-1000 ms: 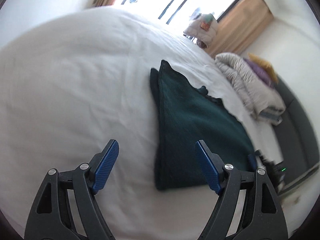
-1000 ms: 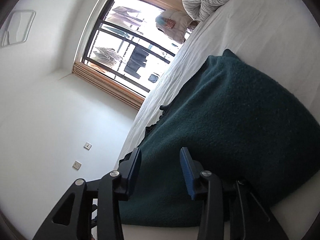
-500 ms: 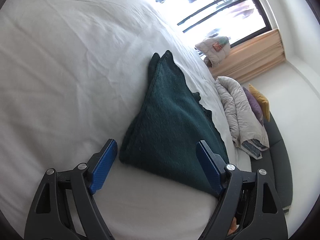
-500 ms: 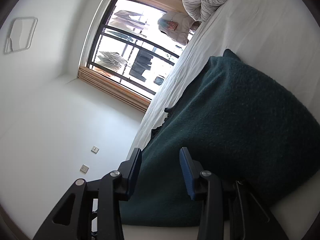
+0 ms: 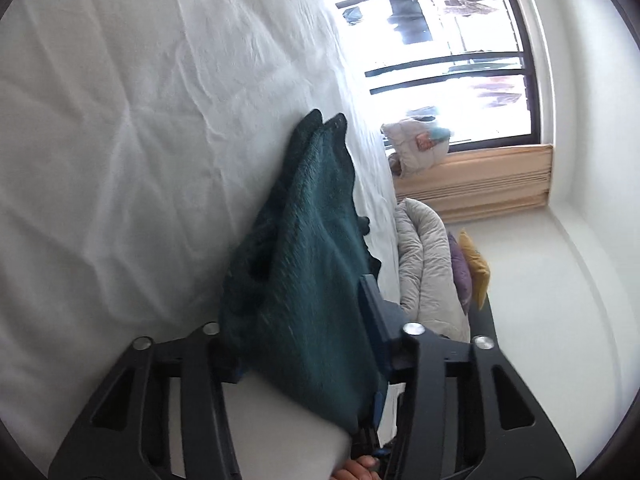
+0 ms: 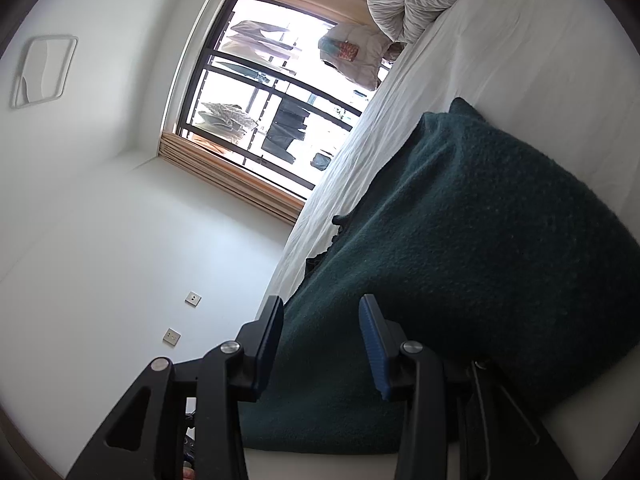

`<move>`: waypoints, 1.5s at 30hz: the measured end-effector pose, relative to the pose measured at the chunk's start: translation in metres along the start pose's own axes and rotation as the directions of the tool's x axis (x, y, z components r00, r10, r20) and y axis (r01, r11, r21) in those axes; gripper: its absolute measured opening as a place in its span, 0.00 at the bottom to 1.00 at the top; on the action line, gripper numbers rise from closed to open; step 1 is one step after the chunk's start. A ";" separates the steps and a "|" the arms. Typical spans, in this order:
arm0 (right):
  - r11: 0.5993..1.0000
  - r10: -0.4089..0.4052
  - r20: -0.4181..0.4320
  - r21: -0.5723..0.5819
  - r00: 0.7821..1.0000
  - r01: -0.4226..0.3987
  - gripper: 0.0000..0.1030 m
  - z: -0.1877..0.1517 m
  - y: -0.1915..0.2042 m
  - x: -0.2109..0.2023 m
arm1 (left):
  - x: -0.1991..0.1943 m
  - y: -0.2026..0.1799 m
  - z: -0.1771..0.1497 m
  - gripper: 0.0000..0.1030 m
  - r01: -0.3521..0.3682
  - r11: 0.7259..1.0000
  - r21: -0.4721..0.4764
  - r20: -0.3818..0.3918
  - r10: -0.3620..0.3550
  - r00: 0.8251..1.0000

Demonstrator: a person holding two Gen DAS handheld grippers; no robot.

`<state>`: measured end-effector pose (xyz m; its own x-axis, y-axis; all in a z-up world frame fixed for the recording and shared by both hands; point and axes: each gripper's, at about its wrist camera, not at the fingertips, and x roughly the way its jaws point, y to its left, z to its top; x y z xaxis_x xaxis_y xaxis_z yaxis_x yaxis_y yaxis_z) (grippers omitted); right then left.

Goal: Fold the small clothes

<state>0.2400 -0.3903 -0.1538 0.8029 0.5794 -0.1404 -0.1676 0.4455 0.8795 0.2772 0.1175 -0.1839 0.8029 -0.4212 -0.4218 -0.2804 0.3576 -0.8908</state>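
Note:
A folded dark green knit garment (image 5: pixel 312 248) lies on the white bed (image 5: pixel 120 120). My left gripper (image 5: pixel 304 344) is open with its jaws on either side of the garment's near corner, and the cloth covers the left finger's pad. In the right wrist view the same garment (image 6: pixel 480 240) fills the lower right. My right gripper (image 6: pixel 320 332) sits at the garment's near edge with its jaws partly open around the cloth; the blue pads (image 6: pixel 372 344) do not press on it.
A grey rolled duvet (image 5: pixel 424 264) and purple and yellow cushions (image 5: pixel 468 268) lie at the bed's far end. A window (image 6: pixel 272 92) with hanging laundry and a white wall (image 6: pixel 120 240) are behind. A fingertip shows at the left wrist view's bottom edge.
My left gripper has moved forward onto the garment's near corner and rolled, so the cloth now sits between its jaws. My right gripper has barely moved.

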 end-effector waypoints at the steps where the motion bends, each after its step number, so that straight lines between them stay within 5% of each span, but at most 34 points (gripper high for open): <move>1: 1.000 -0.003 -0.004 -0.002 1.000 0.003 0.41 0.000 0.001 0.000 | 0.005 0.001 0.002 0.32 -0.011 1.000 -0.001 0.002 0.011 1.000; 4: 0.999 -0.041 -0.045 -0.033 0.998 0.040 0.43 0.003 0.016 0.007 | 0.016 -0.003 0.008 0.29 -0.024 0.999 0.028 0.006 0.024 1.000; 8: 0.986 -0.130 -0.155 -0.124 0.979 0.111 0.43 0.001 0.058 0.044 | 0.034 -0.008 0.013 0.08 -0.072 0.994 0.083 -0.002 0.073 0.997; 14: 0.963 -0.157 -0.302 -0.257 0.940 0.078 0.43 -0.004 0.122 0.130 | 0.043 -0.023 0.015 0.07 -0.100 0.981 0.166 0.006 0.100 0.995; 18: 0.936 -0.299 -0.400 -0.300 0.866 0.185 0.40 -0.017 0.115 0.186 | 0.044 -0.036 0.015 0.07 -0.113 0.968 0.224 0.027 0.110 0.994; 19: 0.927 -0.342 -0.422 -0.299 0.840 0.228 0.33 -0.022 0.105 0.195 | 0.042 -0.040 0.014 0.07 -0.115 0.964 0.239 0.031 0.111 0.993; 20: 0.918 -0.368 -0.417 -0.306 0.831 0.252 0.14 -0.026 0.097 0.199 | 0.042 -0.045 0.013 0.07 -0.119 0.957 0.265 0.039 0.113 0.993; 21: 0.900 -0.401 -0.387 -0.335 0.830 0.278 0.00 -0.029 0.092 0.199 | 0.041 -0.050 0.012 0.07 -0.123 0.950 0.287 0.046 0.114 0.992; 24: 0.928 -0.349 -0.369 -0.266 0.861 0.262 0.00 -0.028 0.074 0.192 | 0.040 -0.076 0.004 0.07 -0.133 0.914 0.382 0.077 0.112 0.991; 28: 0.925 -0.353 -0.358 -0.272 0.865 0.265 0.00 -0.028 0.074 0.195 | 0.044 -0.116 -0.008 0.07 -0.137 0.863 0.487 0.104 0.098 0.990; 31: 0.966 -0.254 -0.403 -0.151 0.879 0.210 0.03 -0.017 0.065 0.187 | 0.061 -0.162 -0.028 0.07 -0.145 0.780 0.608 0.106 0.100 0.989; 32: 0.979 -0.203 -0.414 -0.089 0.887 0.183 0.22 -0.009 0.061 0.181 | 0.072 -0.183 -0.042 0.07 -0.145 0.726 0.672 0.099 0.106 0.989; 33: 0.989 -0.141 -0.410 -0.028 0.901 0.142 0.49 0.003 0.057 0.171 | 0.085 -0.199 -0.058 0.07 -0.134 0.664 0.735 0.076 0.116 0.990; 35: 0.995 -0.030 -0.369 0.073 0.929 0.061 0.79 0.030 0.050 0.153 | 0.124 -0.224 -0.110 0.07 -0.120 0.474 0.872 0.037 0.179 0.983; 37: 0.987 0.061 -0.358 0.158 0.932 -0.004 0.83 0.048 0.040 0.147 | 0.159 -0.220 -0.153 0.07 -0.089 0.339 0.936 0.004 0.244 0.970; 38: 0.981 0.090 -0.380 0.193 0.920 -0.016 0.82 0.052 0.033 0.148 | 0.171 -0.213 -0.169 0.07 -0.084 0.311 0.947 -0.005 0.274 0.962; 40: 0.969 0.151 -0.415 0.243 0.897 -0.051 0.79 0.055 0.022 0.149 | 0.177 -0.202 -0.180 0.06 -0.072 0.320 0.945 -0.026 0.293 0.956; 42: 0.972 0.157 -0.449 0.229 0.879 -0.057 0.75 0.055 0.021 0.152 | 0.179 -0.200 -0.190 0.07 -0.080 0.263 0.962 -0.005 0.306 0.952; 45: 0.975 0.135 -0.459 0.219 0.878 -0.035 0.75 0.055 0.022 0.157 | 0.183 -0.205 -0.192 0.06 -0.088 0.213 0.973 0.015 0.322 0.947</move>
<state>0.3943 -0.3269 -0.1310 0.4197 0.8821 -0.2136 -0.0664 0.2646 0.9621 0.3807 -0.1925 -0.1112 0.6777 -0.2714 -0.6834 0.3818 0.9242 0.0117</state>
